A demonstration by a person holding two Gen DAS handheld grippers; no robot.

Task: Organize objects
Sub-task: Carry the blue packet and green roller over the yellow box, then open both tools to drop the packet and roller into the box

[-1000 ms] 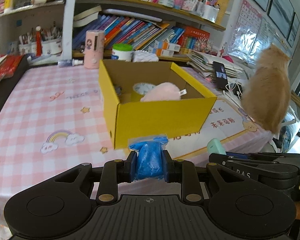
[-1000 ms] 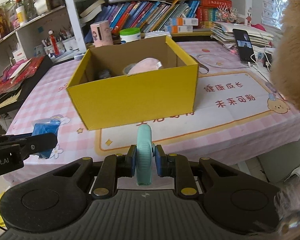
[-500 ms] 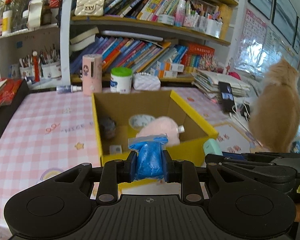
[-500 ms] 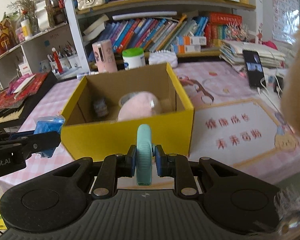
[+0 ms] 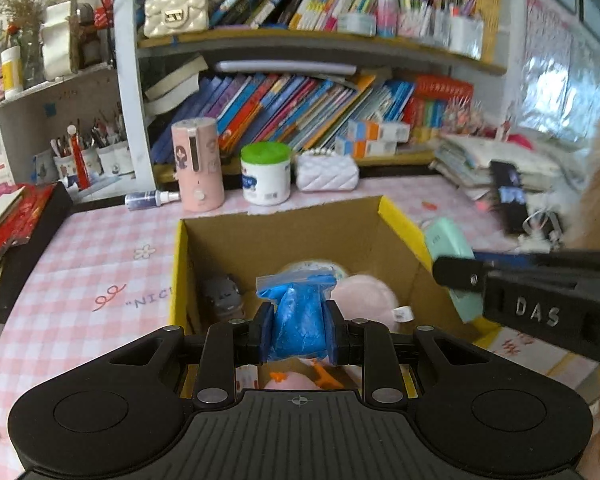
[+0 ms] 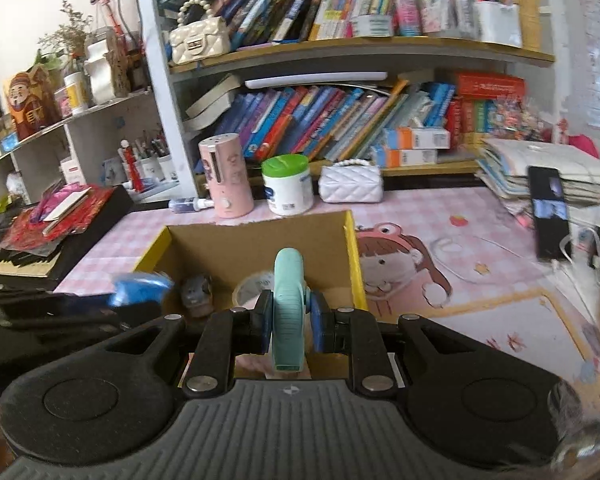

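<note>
Left tool (image 5: 299, 334) clenched on blue bag (image 5: 298, 320), lower centre of frame, over open yellow box (image 5: 400, 220), right tool (image 6: 291, 326) gripping mint case (image 6: 287, 312) on edge, lower centre, above same box, pink checked surface (image 5: 92, 248) around.

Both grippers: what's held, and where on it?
Left gripper pinches the blue bag across its bulging middle. Right gripper clamps the flat mint case on its faces.

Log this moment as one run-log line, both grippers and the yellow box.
left gripper: shut on blue bag | right gripper: shut on mint case | both above open yellow box | nothing released yet
</note>
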